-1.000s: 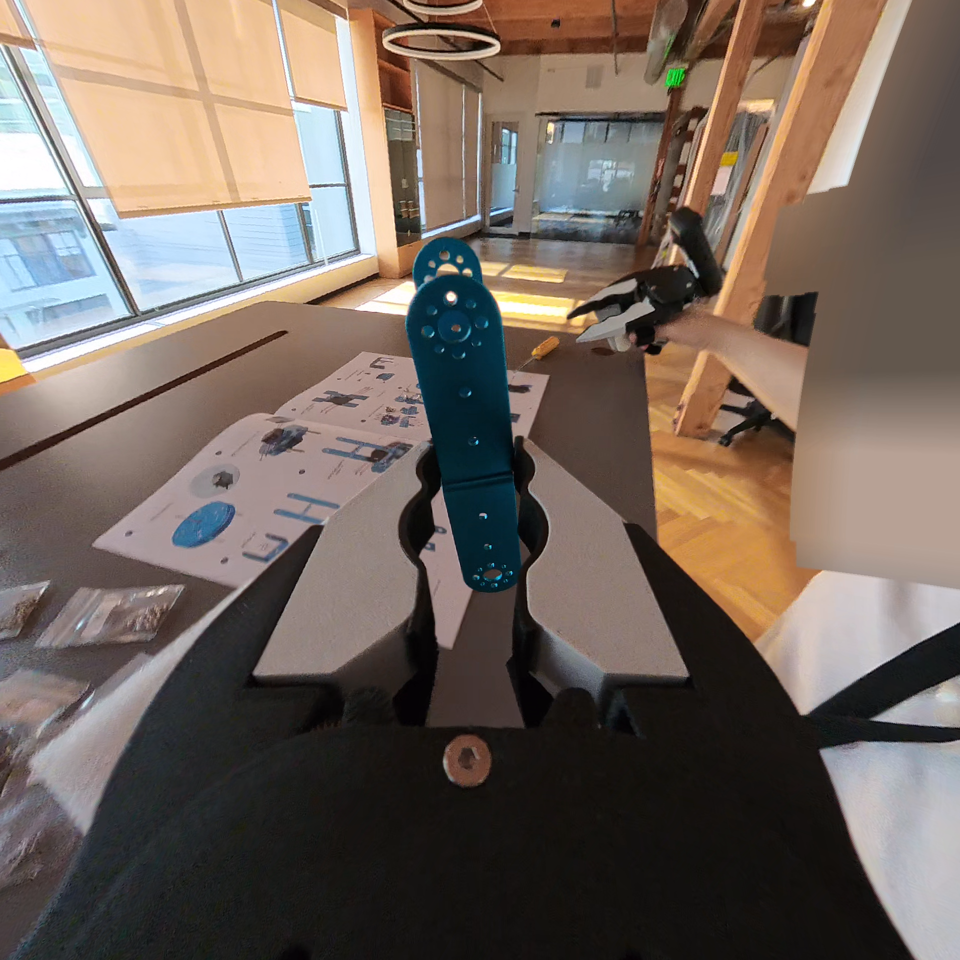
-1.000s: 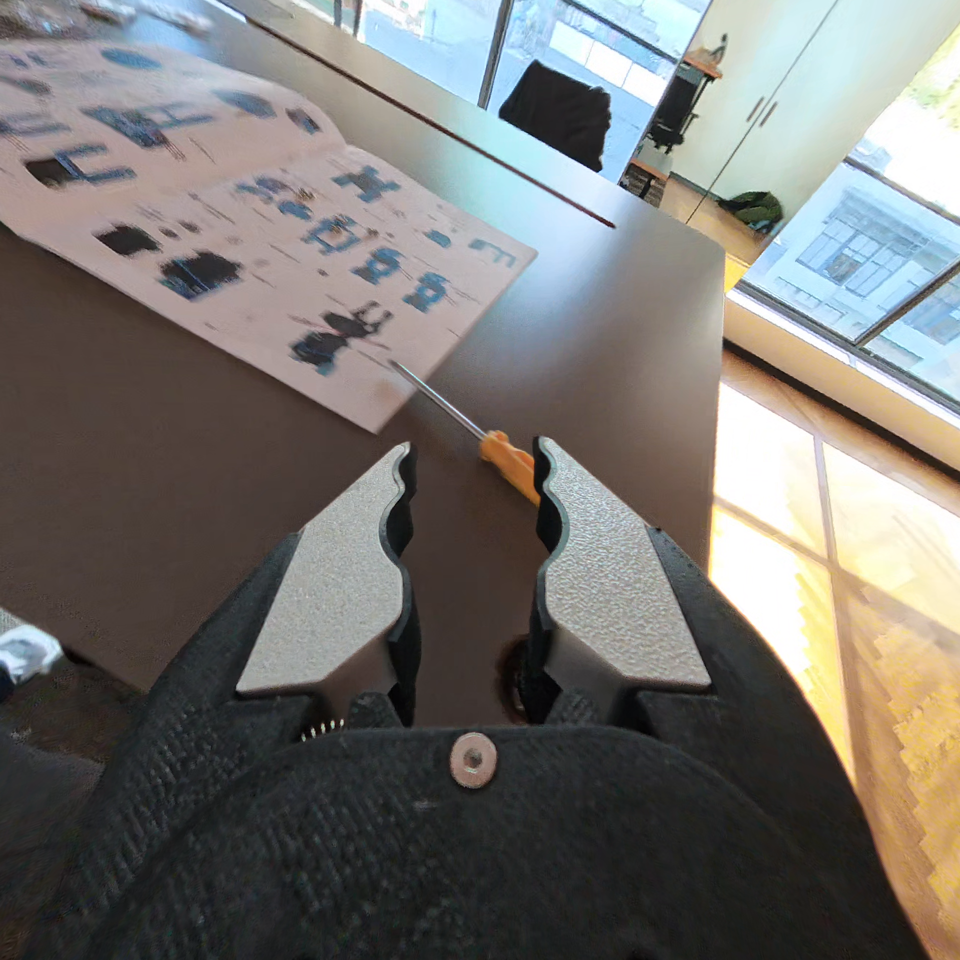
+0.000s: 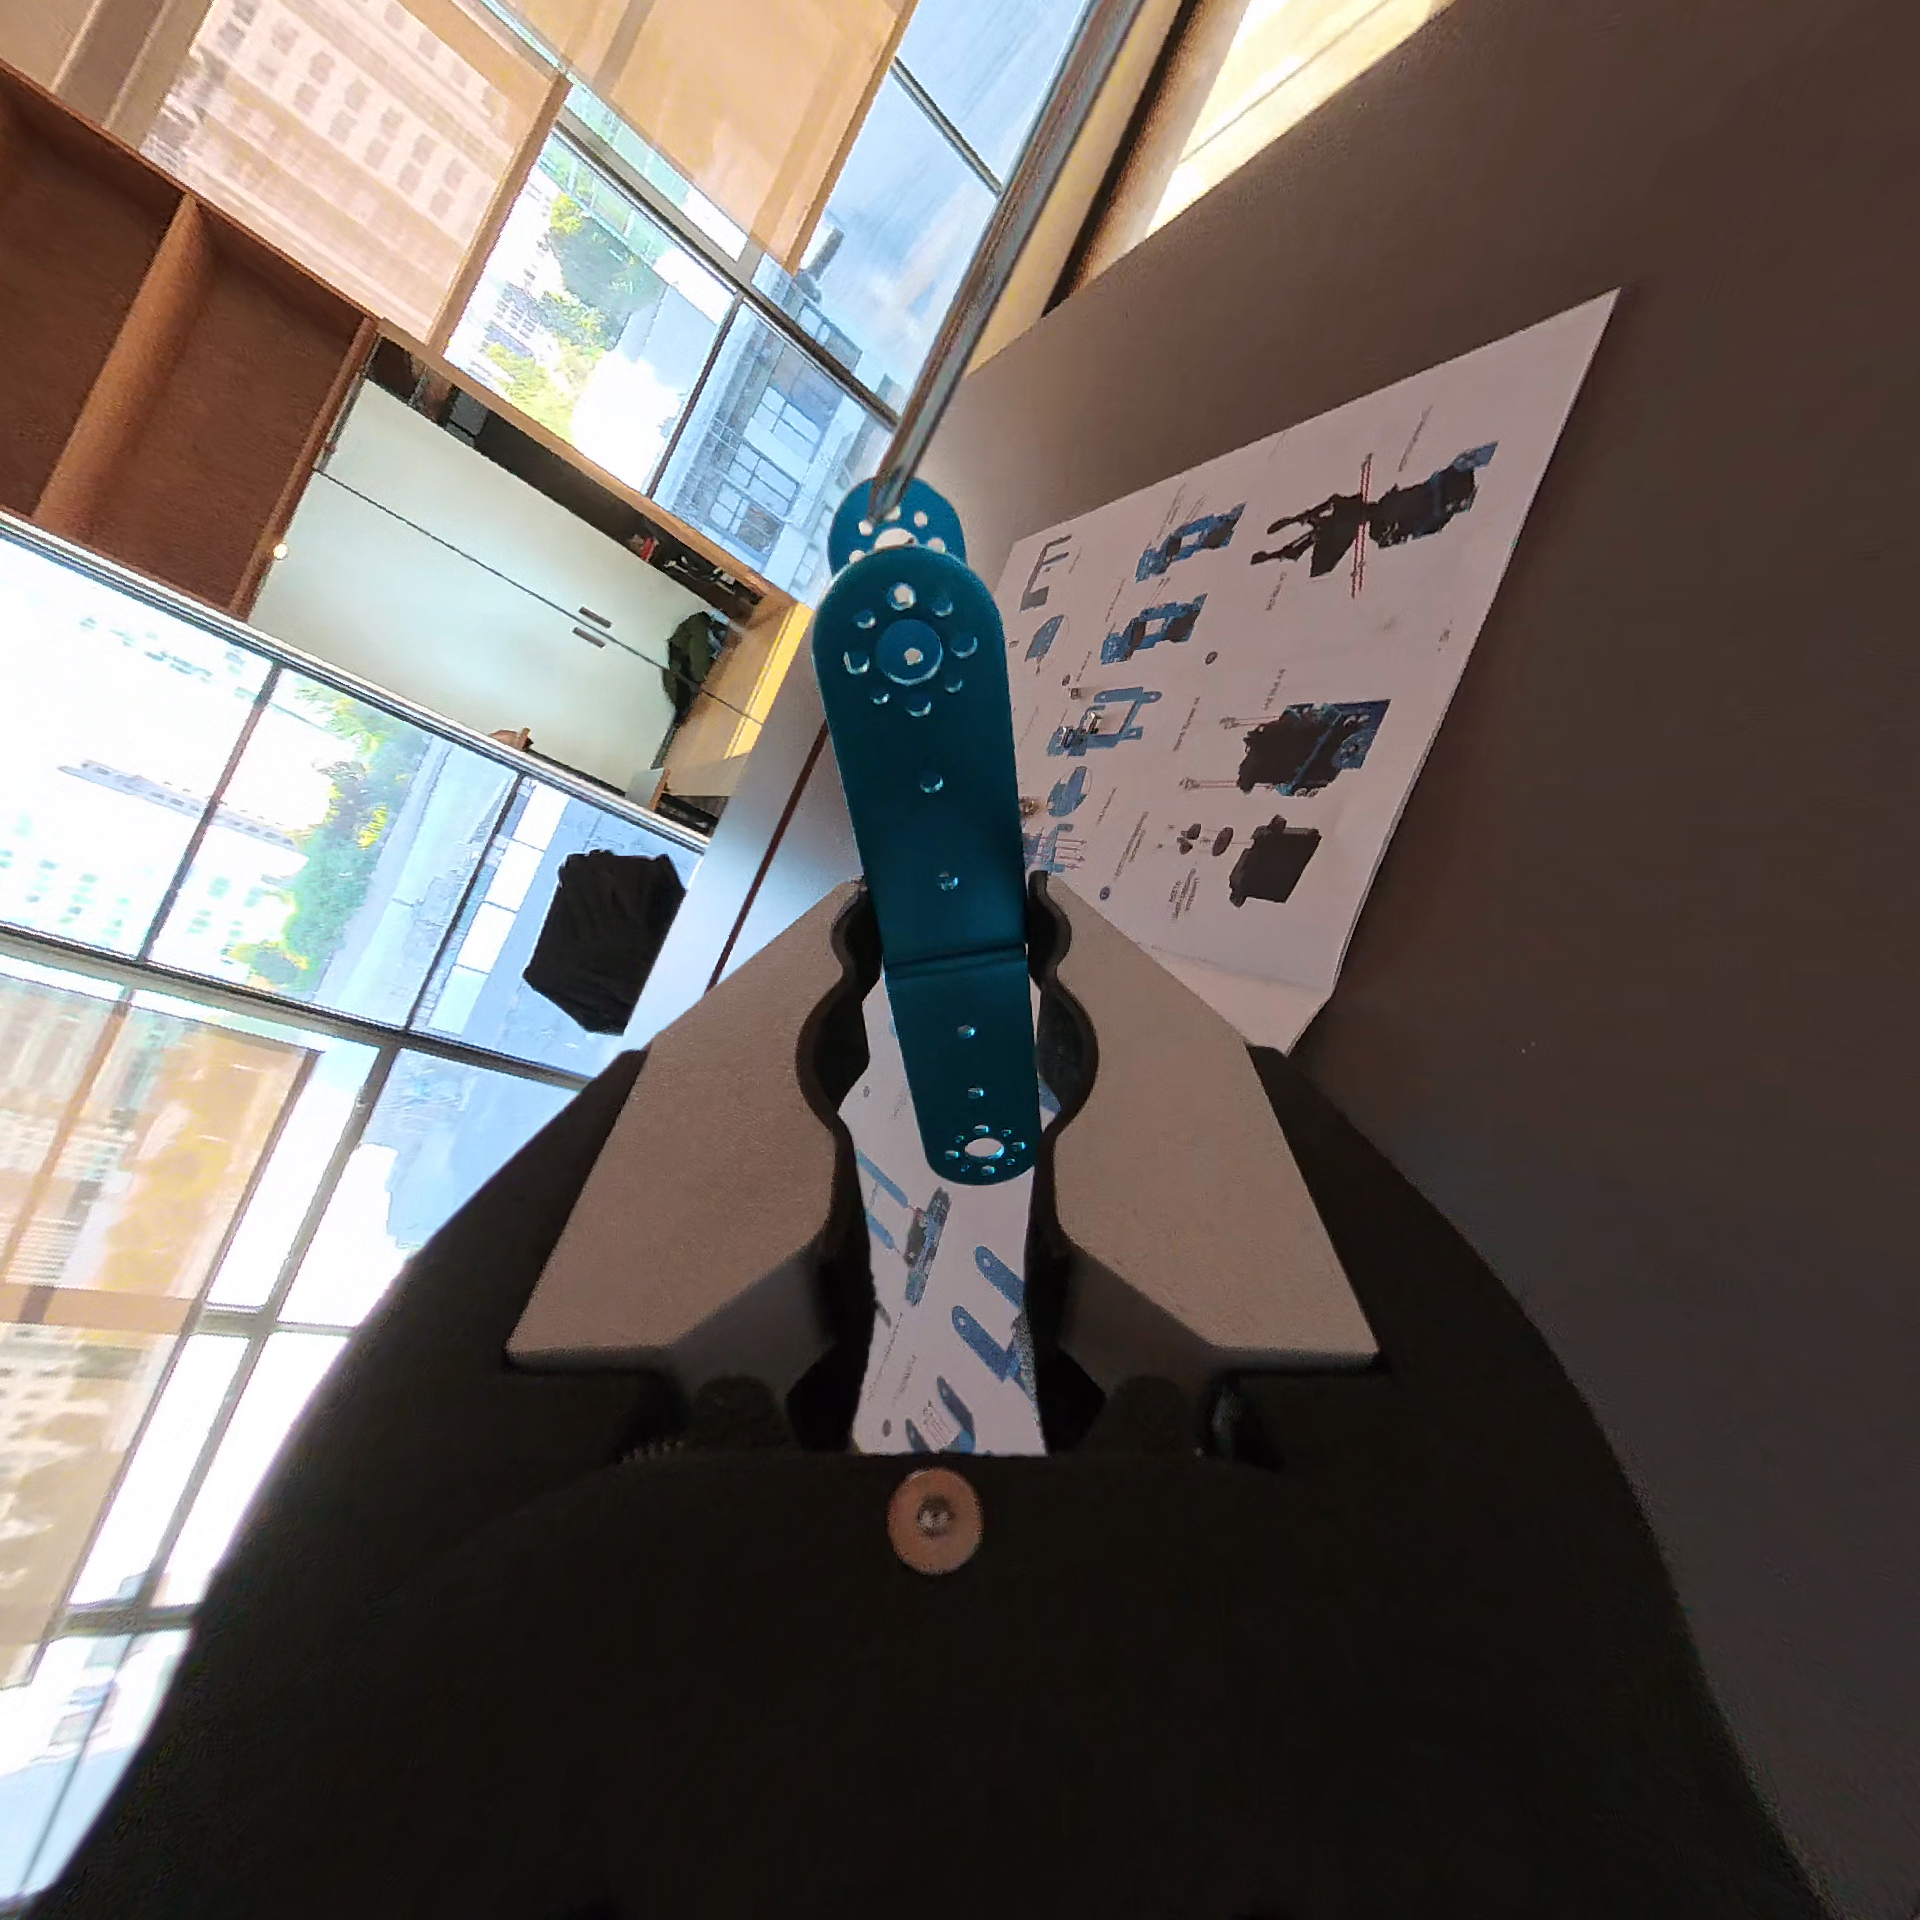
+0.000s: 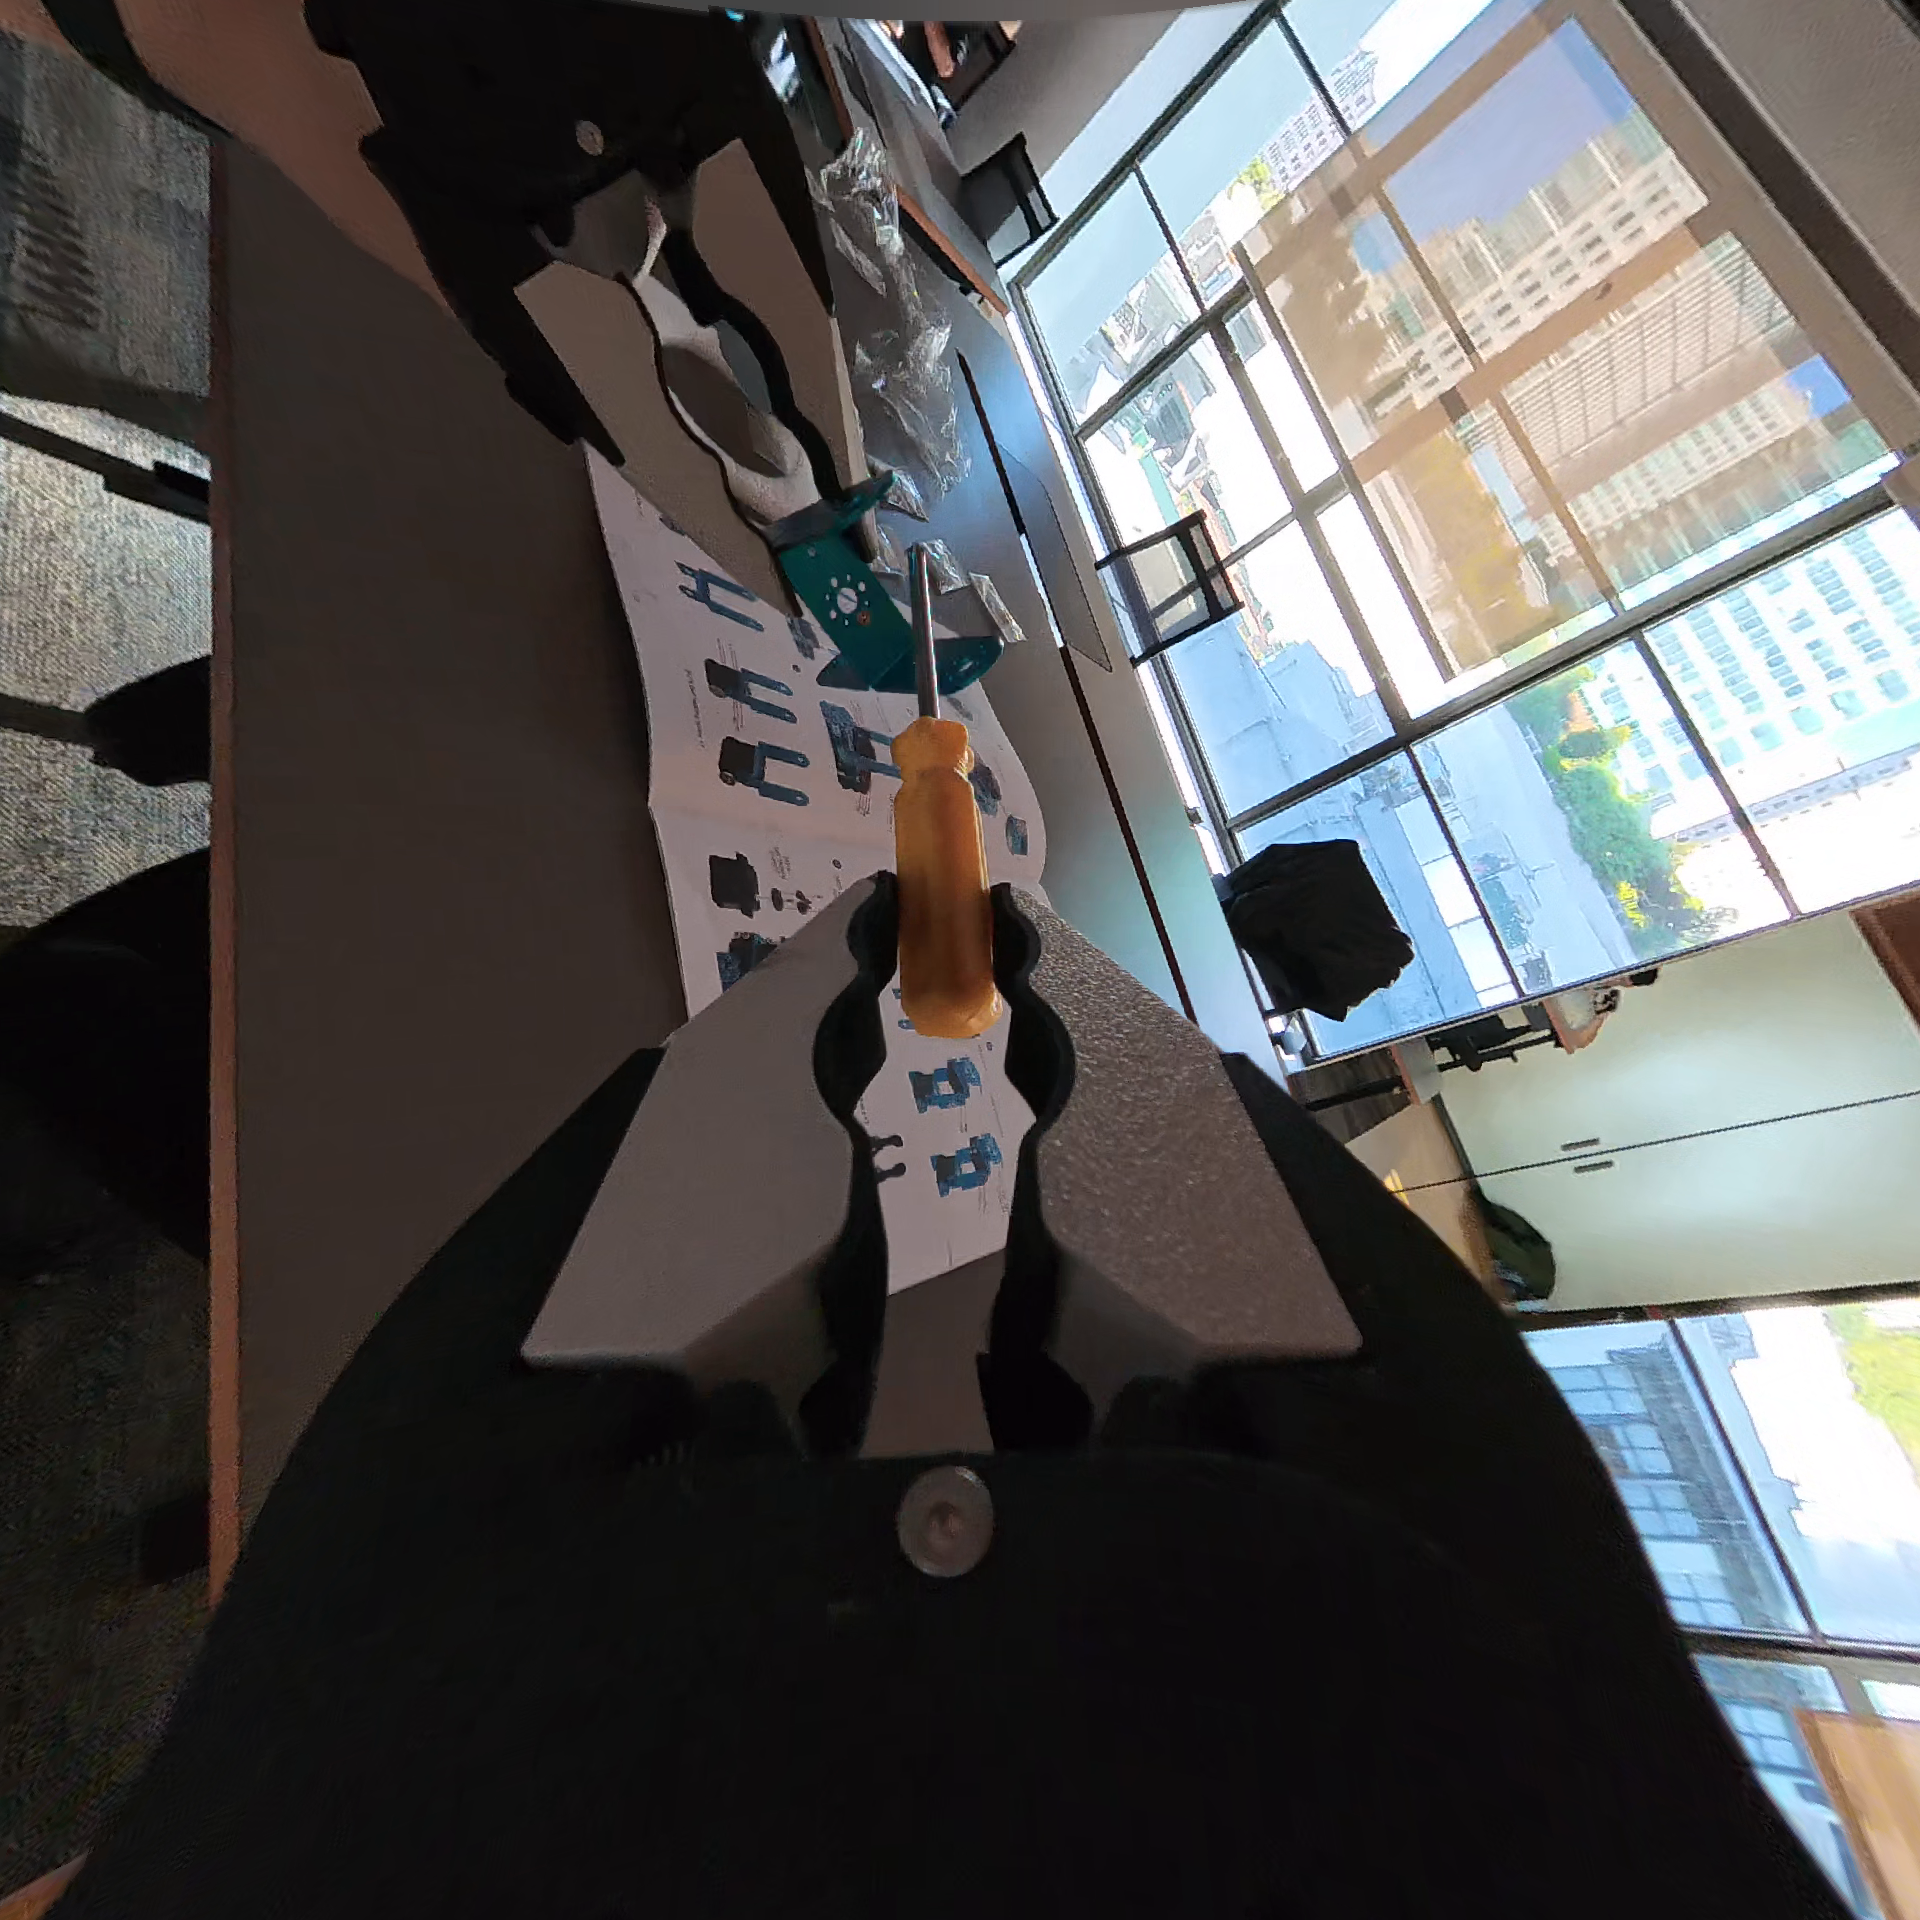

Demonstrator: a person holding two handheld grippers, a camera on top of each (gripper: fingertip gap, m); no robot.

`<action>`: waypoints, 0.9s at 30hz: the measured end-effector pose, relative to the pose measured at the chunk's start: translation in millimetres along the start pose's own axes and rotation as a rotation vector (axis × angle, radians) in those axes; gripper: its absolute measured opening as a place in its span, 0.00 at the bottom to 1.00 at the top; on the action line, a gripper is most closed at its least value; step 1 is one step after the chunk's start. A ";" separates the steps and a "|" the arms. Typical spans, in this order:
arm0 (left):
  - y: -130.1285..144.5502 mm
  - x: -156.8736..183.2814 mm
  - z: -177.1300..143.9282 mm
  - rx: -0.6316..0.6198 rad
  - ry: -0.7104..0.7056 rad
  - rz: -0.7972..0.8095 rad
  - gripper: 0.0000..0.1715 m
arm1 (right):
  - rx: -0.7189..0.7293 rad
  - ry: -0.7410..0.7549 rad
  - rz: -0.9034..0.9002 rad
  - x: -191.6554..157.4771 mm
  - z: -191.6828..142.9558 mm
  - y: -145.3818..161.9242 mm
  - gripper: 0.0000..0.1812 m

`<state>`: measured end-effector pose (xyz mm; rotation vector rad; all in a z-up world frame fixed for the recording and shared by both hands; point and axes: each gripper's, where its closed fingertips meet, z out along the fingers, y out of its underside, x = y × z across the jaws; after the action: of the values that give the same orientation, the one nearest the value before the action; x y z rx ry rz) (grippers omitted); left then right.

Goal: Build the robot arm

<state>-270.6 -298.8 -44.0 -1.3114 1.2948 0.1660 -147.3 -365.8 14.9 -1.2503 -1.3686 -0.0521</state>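
Left claw (image 3: 951,914) clamping blue bracket (image 3: 925,769); only right view showing right claw (image 4: 940,914) gripping screwdriver (image 4: 935,873), tip seemingly at bracket.

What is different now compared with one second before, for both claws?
The right claw has picked up the orange screwdriver from the table and brought its tip to the blue bracket. Both claws have rolled sideways. The left claw still grips the bracket above the instruction sheet.

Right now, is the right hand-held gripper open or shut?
Shut: the right hand-held gripper clamps the screwdriver by its yellow handle, both fingers touching it.
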 end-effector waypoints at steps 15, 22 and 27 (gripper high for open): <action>13.9 31.6 4.8 -0.206 -0.072 0.353 0.16 | -0.072 -0.005 -0.132 -41.2 47.1 36.1 0.09; 20.0 40.5 5.6 -0.230 -0.048 0.383 0.16 | -0.073 -0.030 -0.114 -48.1 53.5 41.6 0.09; 24.6 41.7 8.2 -0.237 -0.035 0.377 0.15 | -0.078 -0.042 -0.116 -51.3 56.5 44.1 0.10</action>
<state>-268.2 -306.7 -92.5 -1.2411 1.5174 0.6195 -172.2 -340.6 -65.8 -1.2413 -1.4874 -0.1623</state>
